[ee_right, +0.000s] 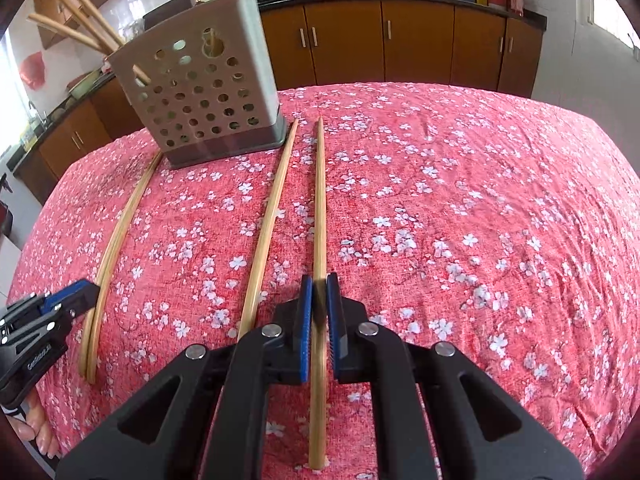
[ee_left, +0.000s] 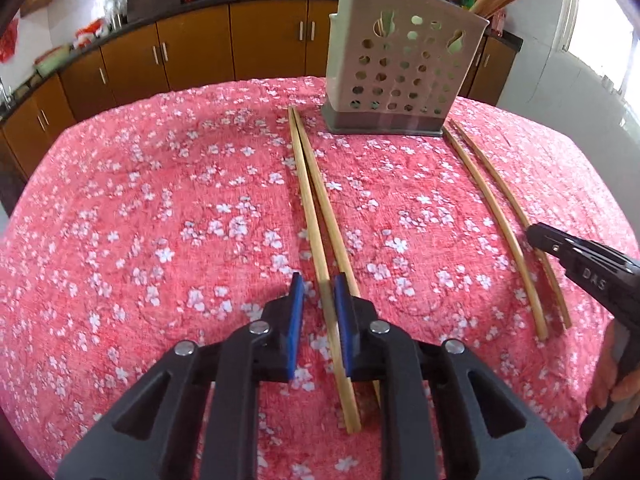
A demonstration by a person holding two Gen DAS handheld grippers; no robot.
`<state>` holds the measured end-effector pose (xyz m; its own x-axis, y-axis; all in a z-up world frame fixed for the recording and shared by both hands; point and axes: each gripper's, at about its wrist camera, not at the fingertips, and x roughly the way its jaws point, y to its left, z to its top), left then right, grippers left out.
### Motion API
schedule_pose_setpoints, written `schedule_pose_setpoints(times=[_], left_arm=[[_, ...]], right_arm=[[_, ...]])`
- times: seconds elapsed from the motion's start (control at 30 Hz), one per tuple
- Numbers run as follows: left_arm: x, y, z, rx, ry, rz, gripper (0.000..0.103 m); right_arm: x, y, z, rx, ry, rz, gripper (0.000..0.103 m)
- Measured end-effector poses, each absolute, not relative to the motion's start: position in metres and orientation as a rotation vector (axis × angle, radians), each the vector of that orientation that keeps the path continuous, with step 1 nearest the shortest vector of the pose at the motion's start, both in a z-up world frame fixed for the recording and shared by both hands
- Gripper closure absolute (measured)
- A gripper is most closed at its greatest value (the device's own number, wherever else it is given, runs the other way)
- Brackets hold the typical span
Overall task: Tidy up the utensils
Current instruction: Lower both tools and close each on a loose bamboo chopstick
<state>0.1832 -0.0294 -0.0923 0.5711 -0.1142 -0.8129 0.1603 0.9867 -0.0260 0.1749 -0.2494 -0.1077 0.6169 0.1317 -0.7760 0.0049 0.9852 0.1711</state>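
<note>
A grey perforated utensil holder stands at the far side of the pink floral tablecloth, with several wooden chopsticks in it. Two chopstick pairs lie in front of it. My left gripper straddles one chopstick of the left pair. The stick lies against the right blue pad, cloth shows beside the left pad, and the pair's other stick runs under the right finger. My right gripper is shut on the rightmost chopstick; its partner lies just to the left.
Brown kitchen cabinets and a dark counter with woks run behind the table. The table's edge curves off at the left and the far side. A person's hand holds the right gripper's handle. The cloth is wide and bare on the right.
</note>
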Motion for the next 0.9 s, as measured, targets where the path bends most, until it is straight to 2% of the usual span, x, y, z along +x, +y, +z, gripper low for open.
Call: schedule_pose_setpoints(times=[0.1,0.4,0.9], left_arm=[[0.189,-0.020,-0.092,0.035,0.948,-0.139,0.095],[0.209,0.045,-0.093,-0.054,0.922,-0.048,0.094],[0.204,0.041,-0.088,-0.068,0.907,-0.048,0.092]], right_arm=[[0.174,-0.248,-0.108,0.131,0.897,0.079,0.095],[0.187,-0.277,-0.110,0.148,0.868,0.009,0.095],[0.185,-0.281,-0.109,0.145,0.866,0.004,0.094]])
